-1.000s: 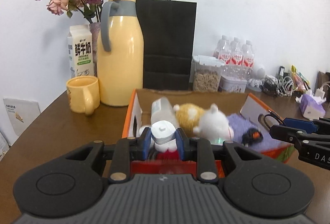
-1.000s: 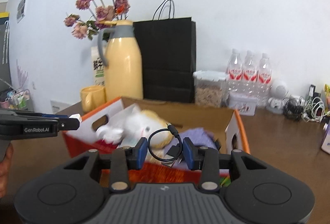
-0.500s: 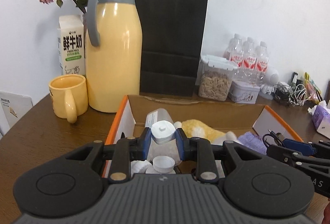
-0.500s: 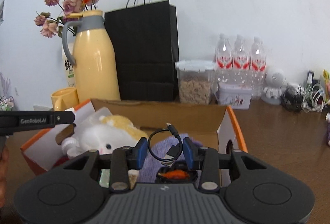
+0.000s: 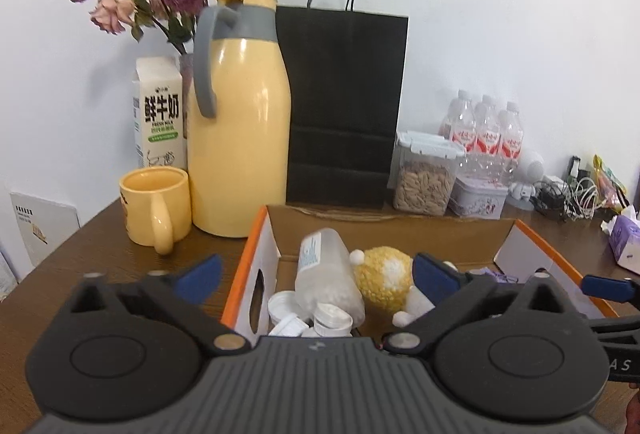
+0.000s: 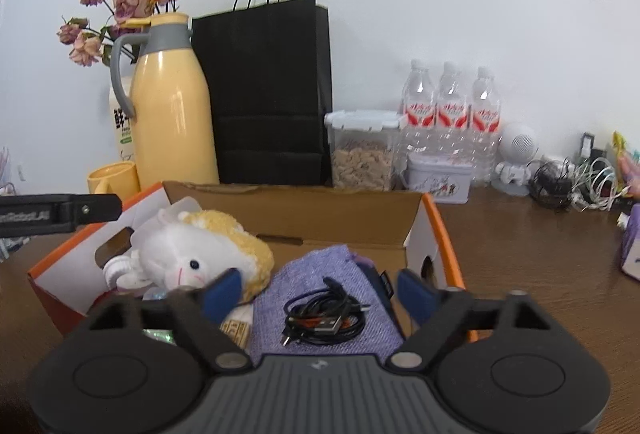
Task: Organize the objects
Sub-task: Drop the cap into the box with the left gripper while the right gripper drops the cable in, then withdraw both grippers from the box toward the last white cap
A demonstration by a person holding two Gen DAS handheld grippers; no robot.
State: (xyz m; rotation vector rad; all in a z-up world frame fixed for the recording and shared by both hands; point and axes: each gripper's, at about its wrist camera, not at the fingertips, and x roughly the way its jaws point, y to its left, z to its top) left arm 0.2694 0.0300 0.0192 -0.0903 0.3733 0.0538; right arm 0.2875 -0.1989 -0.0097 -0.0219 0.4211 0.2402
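Note:
An orange-rimmed cardboard box holds a clear plastic bottle, a small white-capped bottle, a yellow and white plush toy and a purple cloth. My left gripper hovers over the box's left end. Its jaws are opening wide, and the bottles lie loose below them, touched by neither pad. My right gripper hangs over the box's right end, jaws opening too. A coiled black cable rests free on the cloth beneath them.
Behind the box stand a yellow thermos jug, a yellow mug, a milk carton, a black paper bag, a nut container, water bottles and a tin. Tangled cables lie far right.
Both grippers opened. The left let go of the white-capped bottle, which now lies in the box. The right released the black cable onto the purple cloth.

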